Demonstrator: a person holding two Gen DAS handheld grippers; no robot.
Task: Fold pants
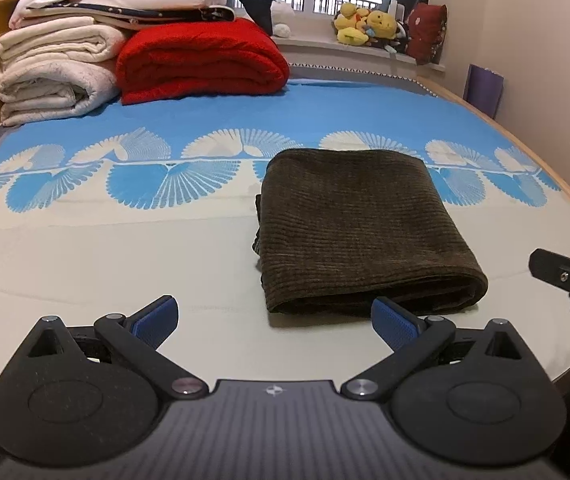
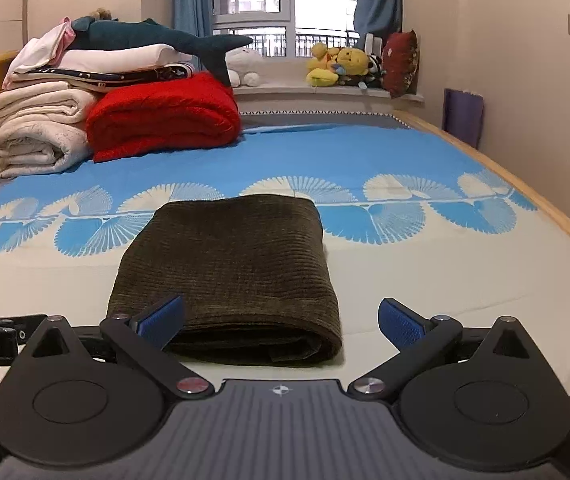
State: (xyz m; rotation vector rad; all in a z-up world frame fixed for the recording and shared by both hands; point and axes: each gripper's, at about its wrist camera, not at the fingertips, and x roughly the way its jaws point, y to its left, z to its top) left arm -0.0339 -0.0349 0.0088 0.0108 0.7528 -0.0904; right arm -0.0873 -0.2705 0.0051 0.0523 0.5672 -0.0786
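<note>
A pair of dark brown corduroy pants (image 1: 365,228) lies folded into a thick, compact rectangle on a bed (image 1: 125,264), resting on the pale part of the sheet, with its far edge reaching a band of blue fan-shaped patterns. The rounded fold faces the cameras.

The left gripper (image 1: 275,322) sits low over the bed just in front of the pants, its blue-padded fingers spread wide and holding nothing. Its right finger pad (image 1: 395,326) appears at the near edge of the bundle; whether it touches is unclear. The right gripper (image 2: 281,324) is also spread wide and empty, with the near end of the pants showing between its fingers. Part of the right gripper shows at the right edge of the left wrist view.

At the far left of the bed, a red blanket (image 2: 165,116) lies beside a stack of cream and white bedding (image 2: 37,128), topped by a dark blue plush shark (image 2: 157,38). Yellow stuffed toys (image 2: 341,64) sit on the windowsill.
</note>
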